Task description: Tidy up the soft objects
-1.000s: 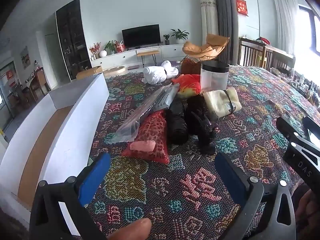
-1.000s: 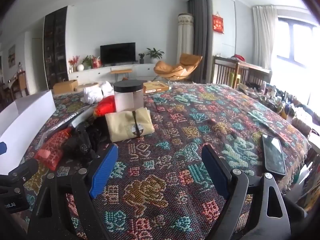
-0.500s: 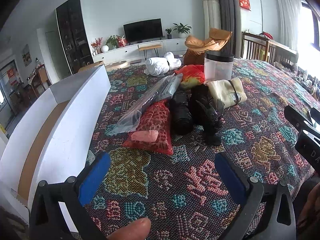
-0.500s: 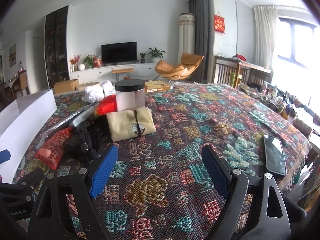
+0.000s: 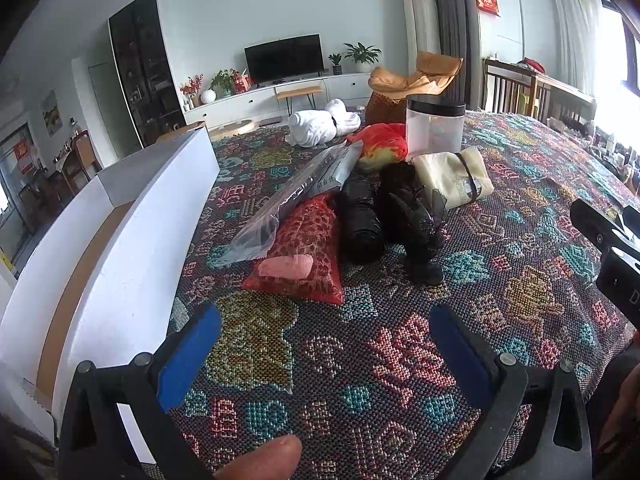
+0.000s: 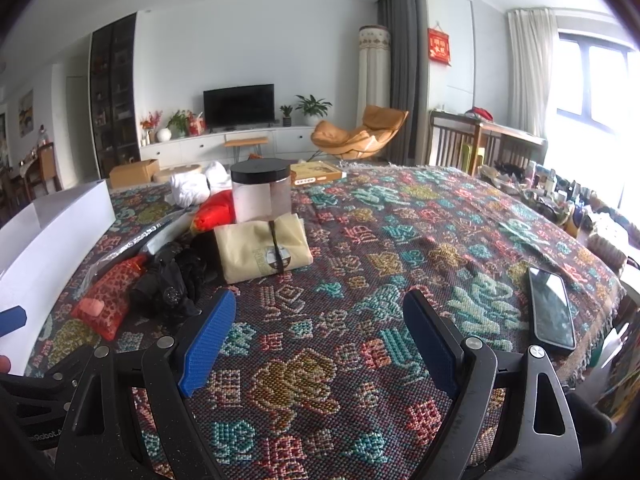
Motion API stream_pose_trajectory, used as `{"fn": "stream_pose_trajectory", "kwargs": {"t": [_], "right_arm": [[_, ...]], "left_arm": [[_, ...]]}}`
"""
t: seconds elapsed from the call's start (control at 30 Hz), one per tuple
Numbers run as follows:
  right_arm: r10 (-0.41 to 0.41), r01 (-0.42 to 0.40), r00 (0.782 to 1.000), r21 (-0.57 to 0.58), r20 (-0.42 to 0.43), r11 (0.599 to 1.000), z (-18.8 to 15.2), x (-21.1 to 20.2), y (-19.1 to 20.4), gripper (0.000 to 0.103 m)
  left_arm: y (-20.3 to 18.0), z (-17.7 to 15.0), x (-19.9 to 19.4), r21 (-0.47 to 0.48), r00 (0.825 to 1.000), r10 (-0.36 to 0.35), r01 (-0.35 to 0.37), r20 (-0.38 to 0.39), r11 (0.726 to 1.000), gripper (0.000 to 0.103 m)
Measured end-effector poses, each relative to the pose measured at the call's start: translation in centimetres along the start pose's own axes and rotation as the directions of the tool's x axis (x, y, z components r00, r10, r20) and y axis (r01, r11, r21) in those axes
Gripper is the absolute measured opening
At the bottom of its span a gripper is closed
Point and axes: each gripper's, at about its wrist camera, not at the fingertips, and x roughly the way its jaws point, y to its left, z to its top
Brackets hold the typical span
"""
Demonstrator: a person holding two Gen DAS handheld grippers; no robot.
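Left wrist view: soft pile sits mid-surface, all touching. Red patterned pouch (image 5: 304, 256) is nearest, with a pink roll (image 5: 286, 268) lying on it. Black rolled bundle (image 5: 360, 220) and black gloves (image 5: 416, 220) lie just right of it, clear plastic packet (image 5: 296, 196) leans over its far left edge, cream folded bag (image 5: 452, 178) is far right, and the red-orange cloth (image 5: 380, 146) and white bundle (image 5: 316, 128) are further back. Everything is heaped, nothing sorted yet.

White box (image 5: 132, 240) runs along the left edge, open top facing up; likely the bin for these, which is why the pile is parked beside it.

Left hand-held gripper (image 5: 320, 344) hovers near side of the pouch, fingers wide apart, holding nothing; it lines up on the pouch as first pick, my guess.

Right hand-held gripper (image 6: 320, 328) is also spread wide, empty, over bare surface (image 6: 400, 248) right of the pile, clear of the left one's path. Phone (image 6: 552, 312) lies near the right edge and a lidded jar (image 6: 262, 192) stands behind the cream bag; both hard, not for sorting.
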Motion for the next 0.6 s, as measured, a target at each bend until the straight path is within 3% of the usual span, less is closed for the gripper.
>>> {"fn": "stream_pose_trajectory", "kwargs": {"t": [0.6], "right_arm": [[0.002, -0.002, 1.0, 0.003, -0.001, 1.0, 0.03, 0.03, -0.03, 0.088]], "left_arm": [[-0.2, -0.59, 0.07, 0.023, 1.0, 0.012, -0.012, -0.004, 1.0, 0.103]]}}
